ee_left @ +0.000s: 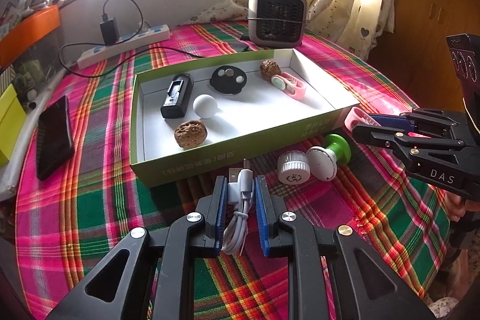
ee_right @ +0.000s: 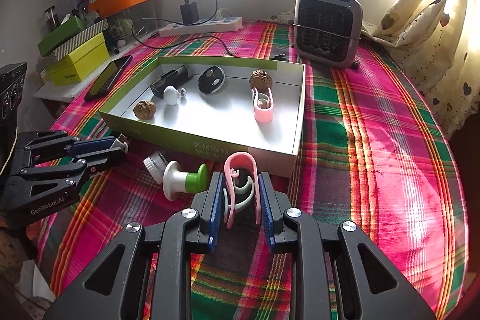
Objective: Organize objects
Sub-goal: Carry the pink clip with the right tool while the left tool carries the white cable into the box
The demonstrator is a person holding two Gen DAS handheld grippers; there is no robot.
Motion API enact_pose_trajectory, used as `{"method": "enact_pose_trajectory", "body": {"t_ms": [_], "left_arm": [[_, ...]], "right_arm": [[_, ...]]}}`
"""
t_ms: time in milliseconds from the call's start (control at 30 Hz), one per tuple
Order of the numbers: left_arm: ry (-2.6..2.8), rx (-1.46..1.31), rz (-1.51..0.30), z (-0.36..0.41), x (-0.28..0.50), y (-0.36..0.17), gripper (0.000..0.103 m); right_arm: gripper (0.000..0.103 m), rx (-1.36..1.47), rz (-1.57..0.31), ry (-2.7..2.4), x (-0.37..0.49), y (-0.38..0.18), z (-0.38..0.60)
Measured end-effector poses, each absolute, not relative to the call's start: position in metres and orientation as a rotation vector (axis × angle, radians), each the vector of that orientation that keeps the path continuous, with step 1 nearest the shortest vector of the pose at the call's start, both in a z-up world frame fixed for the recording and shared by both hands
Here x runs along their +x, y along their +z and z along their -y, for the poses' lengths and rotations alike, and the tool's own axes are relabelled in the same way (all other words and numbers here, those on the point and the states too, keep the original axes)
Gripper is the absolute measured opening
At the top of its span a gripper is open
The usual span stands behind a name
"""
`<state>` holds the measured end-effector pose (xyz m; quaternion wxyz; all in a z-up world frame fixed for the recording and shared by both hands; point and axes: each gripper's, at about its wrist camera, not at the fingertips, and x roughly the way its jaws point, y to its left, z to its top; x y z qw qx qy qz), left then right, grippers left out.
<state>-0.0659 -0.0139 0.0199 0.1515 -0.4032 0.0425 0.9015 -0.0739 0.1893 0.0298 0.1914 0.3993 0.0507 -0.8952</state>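
The left gripper (ee_left: 240, 197) is clamped on a light, floppy white cable (ee_left: 239, 200) at its bundled middle, while the right gripper (ee_right: 240, 194) squeezes a springy pink clip (ee_right: 241, 170), both at 6 o'clock of the box (ee_left: 192, 164).

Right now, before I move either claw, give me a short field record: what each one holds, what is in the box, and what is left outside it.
left claw: closed on white USB cable
right claw: closed on pink clip
box: green outside, white inside, open top
in box: black charger, white ball, two walnuts, black disc, second pink clip
outside box: white round cap, green and white knob, both lying on tablecloth by the near wall
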Motion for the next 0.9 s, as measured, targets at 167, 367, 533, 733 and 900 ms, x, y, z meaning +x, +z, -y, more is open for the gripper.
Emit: {"method": "enact_pose_trajectory", "body": {"t_ms": [167, 367, 533, 733, 900], "left_arm": [[2.599, -1.134, -0.107, 0.016, -0.064, 0.029, 0.016], [2.62, -1.111, -0.067, 0.02, -0.068, 0.04, 0.016], [2.624, -1.106, -0.052, 0.022, -0.073, 0.043, 0.016], [2.619, -1.101, -0.033, 0.02, -0.083, 0.046, 0.016], [2.613, -1.105, -0.008, 0.02, -0.094, 0.046, 0.016]], "right_arm": [[0.024, 1.102, -0.132, -2.522, -0.074, 0.037, -0.19], [0.024, 1.082, -0.133, -2.524, -0.08, 0.045, -0.185], [0.024, 1.08, -0.141, -2.513, -0.085, 0.047, -0.179], [0.024, 1.08, -0.147, -2.504, -0.096, 0.051, -0.173], [0.024, 1.079, -0.155, -2.507, -0.11, 0.054, -0.169]]}}
